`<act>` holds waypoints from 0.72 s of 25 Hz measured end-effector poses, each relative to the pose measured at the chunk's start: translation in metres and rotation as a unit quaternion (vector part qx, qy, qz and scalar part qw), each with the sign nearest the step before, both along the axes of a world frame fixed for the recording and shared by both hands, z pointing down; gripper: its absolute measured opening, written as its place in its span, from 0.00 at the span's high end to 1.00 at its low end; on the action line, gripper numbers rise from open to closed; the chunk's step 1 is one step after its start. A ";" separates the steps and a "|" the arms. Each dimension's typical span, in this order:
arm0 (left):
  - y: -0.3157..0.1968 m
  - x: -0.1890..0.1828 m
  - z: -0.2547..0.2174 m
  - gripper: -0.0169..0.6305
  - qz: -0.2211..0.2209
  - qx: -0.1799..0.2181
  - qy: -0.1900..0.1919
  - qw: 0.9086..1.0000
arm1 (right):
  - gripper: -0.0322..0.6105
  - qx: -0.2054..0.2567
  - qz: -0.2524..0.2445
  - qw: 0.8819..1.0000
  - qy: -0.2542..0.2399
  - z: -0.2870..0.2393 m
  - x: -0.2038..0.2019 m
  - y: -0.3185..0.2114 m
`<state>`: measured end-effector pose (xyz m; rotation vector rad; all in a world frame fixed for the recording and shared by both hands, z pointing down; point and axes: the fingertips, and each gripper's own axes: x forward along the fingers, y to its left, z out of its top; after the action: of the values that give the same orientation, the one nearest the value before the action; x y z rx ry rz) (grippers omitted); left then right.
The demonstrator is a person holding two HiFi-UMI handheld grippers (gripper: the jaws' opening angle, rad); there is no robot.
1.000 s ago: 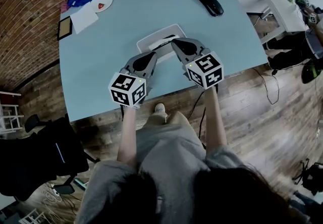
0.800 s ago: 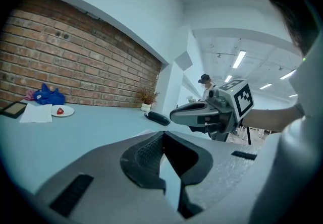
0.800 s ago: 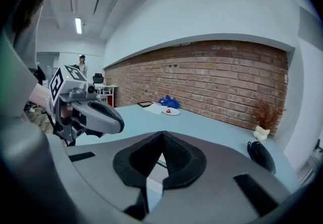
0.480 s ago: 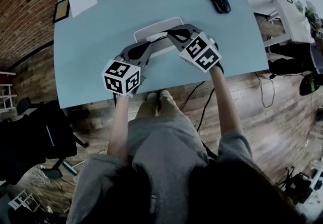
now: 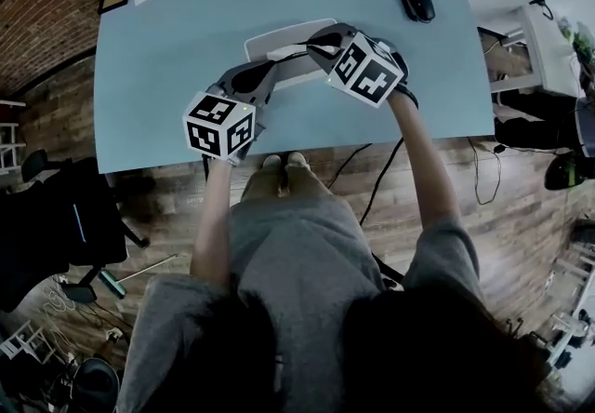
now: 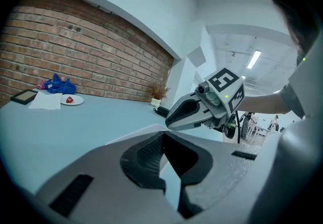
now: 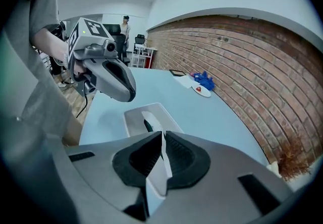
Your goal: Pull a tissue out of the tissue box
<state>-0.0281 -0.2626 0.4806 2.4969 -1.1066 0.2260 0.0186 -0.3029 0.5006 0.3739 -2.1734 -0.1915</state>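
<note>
Now, tissue [image 7: 157, 175] in right gripper [image 7: 162, 136]

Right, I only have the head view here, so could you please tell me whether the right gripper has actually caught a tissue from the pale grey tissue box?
Observer: Yes. The right gripper view shows the right gripper shut on a white tissue, a strip pinched between its pads.
Operator: Thank you. Is the left gripper holding anything?
Observer: No. In the left gripper view the left gripper has its jaw tips together with nothing between them.
Operator: Is the tissue free of the box?
Observer: It seems not. In the right gripper view the strip runs back to the opening in the pale grey rectangular tissue box.
</note>
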 end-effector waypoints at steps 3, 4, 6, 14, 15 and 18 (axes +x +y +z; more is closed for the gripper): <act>0.001 0.000 0.003 0.97 -0.006 -0.003 -0.002 1.000 | 0.95 -0.001 -0.015 1.000 0.013 0.005 -0.001 0.001; 0.001 0.001 0.004 0.97 -0.007 -0.004 -0.002 1.000 | 0.94 -0.002 -0.018 1.000 0.016 0.008 -0.001 0.001; 0.002 0.002 0.006 0.97 -0.010 -0.005 -0.003 1.000 | 0.87 -0.005 -0.024 0.999 0.021 0.012 -0.001 0.001; 0.004 0.005 0.013 0.97 -0.029 -0.011 -0.002 1.000 | 0.83 -0.003 -0.055 0.997 0.047 0.026 -0.002 0.001; 0.004 0.006 0.013 0.97 -0.032 -0.011 -0.002 0.999 | 0.83 0.000 -0.059 0.997 0.051 0.027 -0.002 0.000; 0.004 0.007 0.014 0.97 -0.043 -0.011 -0.002 0.999 | 0.83 -0.001 -0.066 0.996 0.058 0.033 -0.003 -0.003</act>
<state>-0.0212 -0.2582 0.4944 2.4254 -1.2031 0.2167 0.0159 -0.3060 0.5331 0.2120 -2.0845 -0.2773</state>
